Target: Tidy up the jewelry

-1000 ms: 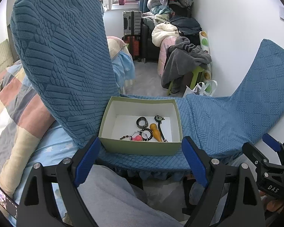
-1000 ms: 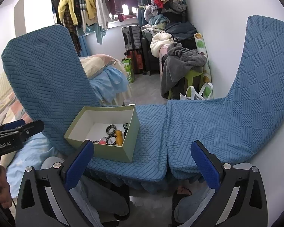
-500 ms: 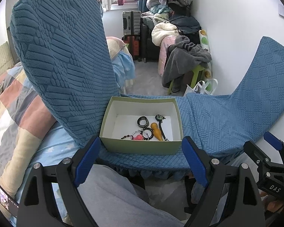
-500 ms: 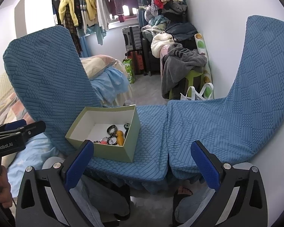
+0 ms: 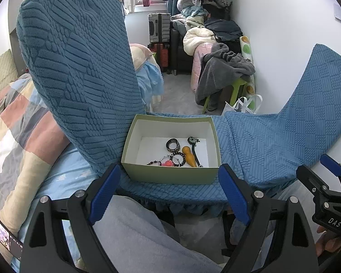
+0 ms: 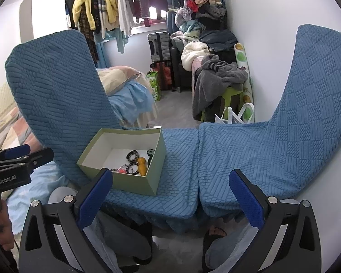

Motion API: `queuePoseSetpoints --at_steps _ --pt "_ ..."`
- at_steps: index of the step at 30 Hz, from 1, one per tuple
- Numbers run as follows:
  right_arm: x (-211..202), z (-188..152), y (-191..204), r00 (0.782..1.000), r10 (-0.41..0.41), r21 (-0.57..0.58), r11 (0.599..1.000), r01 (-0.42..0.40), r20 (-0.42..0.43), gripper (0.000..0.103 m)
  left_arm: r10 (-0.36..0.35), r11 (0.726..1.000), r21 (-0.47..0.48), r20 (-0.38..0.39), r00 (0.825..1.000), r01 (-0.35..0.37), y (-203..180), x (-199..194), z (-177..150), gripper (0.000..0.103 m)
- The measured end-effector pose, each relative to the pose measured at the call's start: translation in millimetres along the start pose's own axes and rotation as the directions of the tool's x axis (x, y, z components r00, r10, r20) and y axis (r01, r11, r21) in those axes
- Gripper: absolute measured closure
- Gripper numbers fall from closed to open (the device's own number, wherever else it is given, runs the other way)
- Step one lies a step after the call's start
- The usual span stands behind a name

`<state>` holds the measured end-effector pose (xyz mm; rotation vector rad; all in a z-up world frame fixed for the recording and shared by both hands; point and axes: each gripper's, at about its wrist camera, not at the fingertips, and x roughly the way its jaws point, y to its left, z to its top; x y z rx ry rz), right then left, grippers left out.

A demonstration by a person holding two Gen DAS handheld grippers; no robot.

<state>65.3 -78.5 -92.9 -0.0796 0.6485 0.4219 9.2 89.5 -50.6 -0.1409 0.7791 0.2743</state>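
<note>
A pale green open box [image 5: 170, 174] [image 6: 134, 183] sits on the left blue-covered chair seat [image 6: 179, 182]. Inside lie a black patterned ring [image 5: 172, 145] [image 6: 132, 155], an orange wooden piece [image 5: 189, 156] [image 6: 142, 166], a dark hairpin [image 5: 194, 146], a beaded bracelet [image 5: 180, 159] and a pink item [image 5: 167, 163]. My left gripper [image 5: 169, 195] is open and empty, just in front of the box. My right gripper [image 6: 170, 200] is open and empty, in front of the gap between the two chair seats. Each gripper shows in the other's view: the left one [image 6: 18, 159], the right one [image 5: 325, 182].
Two blue chair backs rise at the left [image 5: 79, 79] and at the right [image 6: 311, 104]. A bed with a patchwork quilt [image 5: 16, 132] lies at the left. A green stool with grey clothes [image 5: 225, 77], suitcases [image 5: 159, 31] and piled laundry stand behind. My legs are below the grippers.
The left wrist view has drifted slightly; the box sits a little lower and nearer. Both grippers stay open and the jewelry has not moved.
</note>
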Motion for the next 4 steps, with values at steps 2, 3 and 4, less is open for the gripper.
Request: queuePoseSetpoints --at_steps 2,3,4 --pt "-0.3 0.1 0.0 1.0 0.001 -0.002 1.0 -0.001 -0.001 0.0 0.0 1.0 0.001 -0.001 1.0 0.0 -0.4 -0.5 -0.8 0.015" --pt "-0.7 0.5 0.2 1.0 0.002 -0.004 1.0 -0.002 -0.001 0.0 -0.002 1.0 0.001 0.0 1.0 0.002 -0.5 -0.6 -1.0 0.015" --pt "-0.7 0.4 0.8 1.0 0.002 -0.005 1.0 -0.002 0.001 0.0 -0.004 1.0 0.001 0.0 1.0 0.004 -0.6 -0.4 -0.1 0.015"
